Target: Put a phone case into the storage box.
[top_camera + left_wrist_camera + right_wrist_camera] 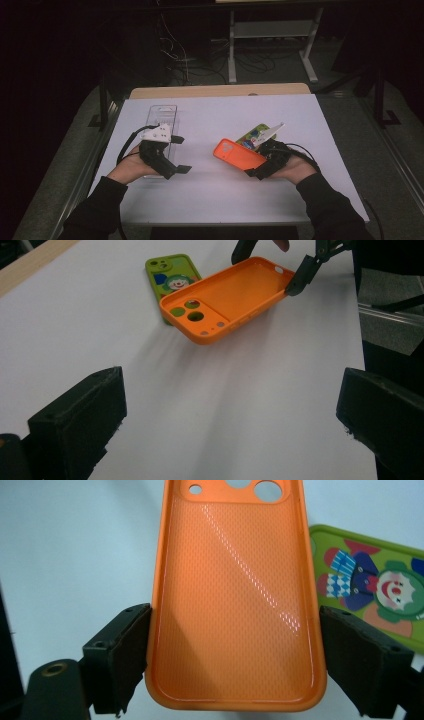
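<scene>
An orange phone case (239,154) hangs tilted just above the white table, hollow side up. My right gripper (258,166) is shut on its bottom end, a pad (125,655) pressing each long side of the orange case (232,605). Its camera-hole end reaches over a green phone case (252,136) with a clown picture, which lies flat on the table. From the left gripper view the orange case (225,297) partly covers the green case (172,277). My left gripper (181,154) stands open at the left with nothing between its jaws, facing the cases.
A clear plastic tray (162,114) lies on the white table sheet (215,200) behind and under my left hand. The wooden table edge (220,91) runs along the back. Beyond it are table legs and cables on a dark floor.
</scene>
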`<state>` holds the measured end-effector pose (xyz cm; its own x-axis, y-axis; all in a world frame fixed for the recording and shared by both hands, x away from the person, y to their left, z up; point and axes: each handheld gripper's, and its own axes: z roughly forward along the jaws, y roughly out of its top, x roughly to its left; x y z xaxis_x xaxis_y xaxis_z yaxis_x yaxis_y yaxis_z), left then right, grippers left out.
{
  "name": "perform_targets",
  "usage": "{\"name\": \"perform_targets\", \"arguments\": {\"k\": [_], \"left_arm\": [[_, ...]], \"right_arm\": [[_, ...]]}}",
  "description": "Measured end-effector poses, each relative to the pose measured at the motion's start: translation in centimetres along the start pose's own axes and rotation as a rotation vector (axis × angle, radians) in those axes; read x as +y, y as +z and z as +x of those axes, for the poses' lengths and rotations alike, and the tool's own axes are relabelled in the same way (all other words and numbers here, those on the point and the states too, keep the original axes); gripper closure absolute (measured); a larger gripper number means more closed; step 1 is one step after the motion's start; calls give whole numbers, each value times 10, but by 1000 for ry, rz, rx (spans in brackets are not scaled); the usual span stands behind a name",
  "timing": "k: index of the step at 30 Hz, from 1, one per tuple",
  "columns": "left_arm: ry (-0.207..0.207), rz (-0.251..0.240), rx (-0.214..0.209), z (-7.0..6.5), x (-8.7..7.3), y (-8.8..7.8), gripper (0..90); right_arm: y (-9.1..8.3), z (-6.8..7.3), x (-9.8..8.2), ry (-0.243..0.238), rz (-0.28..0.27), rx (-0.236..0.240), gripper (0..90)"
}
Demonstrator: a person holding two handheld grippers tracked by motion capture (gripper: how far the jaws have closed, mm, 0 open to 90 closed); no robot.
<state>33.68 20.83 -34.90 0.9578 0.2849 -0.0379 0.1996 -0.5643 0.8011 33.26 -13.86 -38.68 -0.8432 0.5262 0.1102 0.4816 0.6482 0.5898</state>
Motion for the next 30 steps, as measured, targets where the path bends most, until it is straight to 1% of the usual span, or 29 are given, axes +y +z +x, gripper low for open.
{"name": "perform_targets", "arguments": {"k": [1, 2, 3, 4, 6, 7, 8, 9, 10, 11, 12, 17, 18, 19, 20, 21, 22, 25, 26, 27, 29, 30], "left_arm": [[6, 4, -7, 2, 2, 1, 0], [14, 2, -11, 3, 5, 2, 0], [21, 4, -14, 4, 8, 3, 0], [29, 9, -23, 5, 11, 5, 0], [46, 6, -41, 5, 15, 9, 0], [52, 9, -51, 4, 18, 12, 0], [68, 22, -60, 3, 21, 14, 0], [81, 31, -67, 3, 23, 17, 0], [80, 29, -74, 2, 25, 20, 0], [94, 38, -84, 2, 27, 22, 0], [102, 41, -90, 2, 29, 24, 0], [120, 61, -119, -1, 34, 32, 0], [127, 64, -129, -2, 35, 33, 0], [141, 66, -135, -2, 36, 34, 0], [139, 64, -145, -4, 37, 35, 0], [153, 76, -157, -4, 38, 37, 0], [150, 76, -161, -5, 39, 39, 0], [176, 104, -174, -7, 41, 44, 0], [182, 109, -179, -7, 43, 46, 0], [185, 109, -185, -8, 44, 48, 0], [201, 125, -195, -10, 47, 50, 0], [211, 124, -199, -10, 48, 52, 0]], "right_arm": [[-1, 0, 0, -14, 3, 1, 154], [-1, -2, 1, -44, 8, -3, 154], [-2, -2, 2, -64, 7, 0, 154], [-3, -2, 4, -73, 8, 11, 154], [-4, -2, 6, -111, 15, 15, 154], [-5, -2, 8, -123, 21, 17, 154], [-6, -2, 9, -142, 19, 33, 154], [-7, -1, 11, -147, 15, 37, 154], [-8, 0, 12, -161, 15, 42, 154], [-9, 1, 13, -168, 14, 54, 154], [-9, 1, 15, -187, 8, 58, 154], [-10, 7, 18, -231, 21, 91, 154], [-10, 7, 19, -246, 17, 89, 154], [-11, 8, 20, -243, 20, 91, 153], [-11, 8, 21, -262, 11, 94, 153], [-11, 8, 22, -267, 10, 99, 153], [-11, 9, 23, -283, 11, 99, 153], [-10, 12, 25, -305, 14, 109, 153], [-10, 13, 26, -311, 21, 117, 153], [-10, 14, 27, -324, 21, 118, 153], [-10, 16, 29, -336, 21, 126, 153], [-10, 17, 30, -341, 15, 125, 153]]}}
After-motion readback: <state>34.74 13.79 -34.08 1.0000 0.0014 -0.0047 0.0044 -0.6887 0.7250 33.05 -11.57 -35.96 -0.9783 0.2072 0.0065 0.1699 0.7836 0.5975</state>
